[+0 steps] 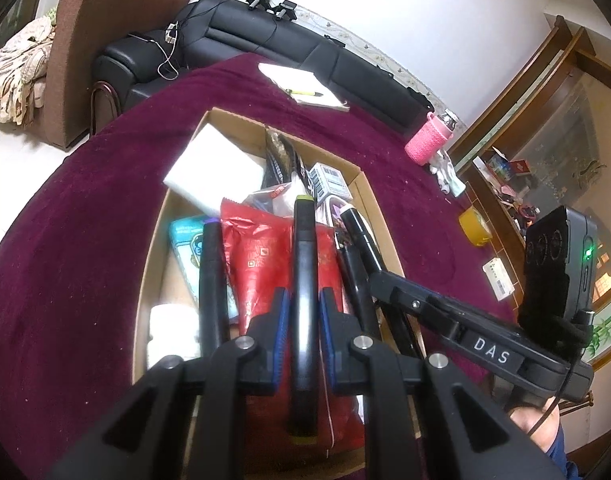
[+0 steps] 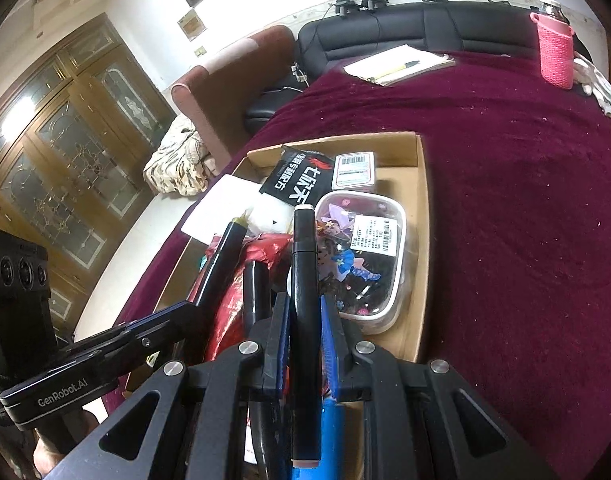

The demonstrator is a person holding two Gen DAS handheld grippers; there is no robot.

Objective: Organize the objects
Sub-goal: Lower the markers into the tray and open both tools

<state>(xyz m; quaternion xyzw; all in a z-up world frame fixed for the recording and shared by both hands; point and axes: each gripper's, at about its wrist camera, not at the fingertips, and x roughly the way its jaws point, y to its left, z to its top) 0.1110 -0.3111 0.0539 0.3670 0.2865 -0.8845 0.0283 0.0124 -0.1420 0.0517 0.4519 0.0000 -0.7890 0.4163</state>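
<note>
A cardboard box (image 1: 379, 216) sits on a maroon tablecloth, holding a red foil bag (image 1: 261, 256), a white pad (image 1: 213, 168), a black packet (image 2: 301, 180) and a clear plastic tub (image 2: 365, 248) of small items. My left gripper (image 1: 304, 304) is shut on a black marker with an olive cap (image 1: 304, 280), held over the box. My right gripper (image 2: 304, 312) is shut on a black marker with a white tip (image 2: 304, 272), also over the box. The right gripper shows in the left wrist view (image 1: 389, 280), and the left one in the right wrist view (image 2: 201, 304). Another black marker (image 1: 211, 272) lies in the box.
A notepad with a pen (image 1: 305, 88), a pink-sleeved bottle (image 1: 427, 140), a yellow tape roll (image 1: 475, 226) and a small white box (image 1: 497, 280) lie on the cloth. A black sofa (image 1: 265, 36) stands behind the table and a wooden cabinet (image 1: 545, 140) to the right.
</note>
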